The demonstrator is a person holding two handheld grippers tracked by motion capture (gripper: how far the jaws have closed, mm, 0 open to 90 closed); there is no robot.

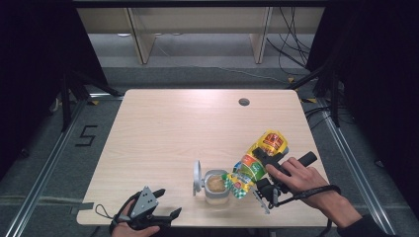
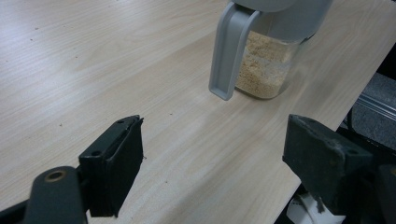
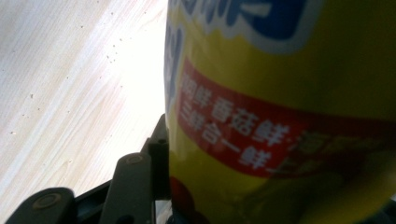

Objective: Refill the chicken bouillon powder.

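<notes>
A yellow and green printed pouch [image 1: 254,163] is tipped with its mouth down over a small clear jar [image 1: 216,186]. The jar holds tan granules, and its grey lid [image 1: 197,177] is flipped open to the left. My right gripper [image 1: 264,170] is shut on the pouch; up close the yellow pouch [image 3: 289,102] presses against the left jaw. At the front table edge my left gripper [image 1: 165,205] rests open with nothing between its jaws. In the left gripper view the jar [image 2: 266,65] and its hanging lid [image 2: 231,51] stand beyond my left gripper [image 2: 212,158].
The light wooden table [image 1: 163,133] has a round cable hole [image 1: 243,102] at the back right. Dark curtains and metal floor rails flank it on both sides. Wooden furniture legs and cables stand behind it.
</notes>
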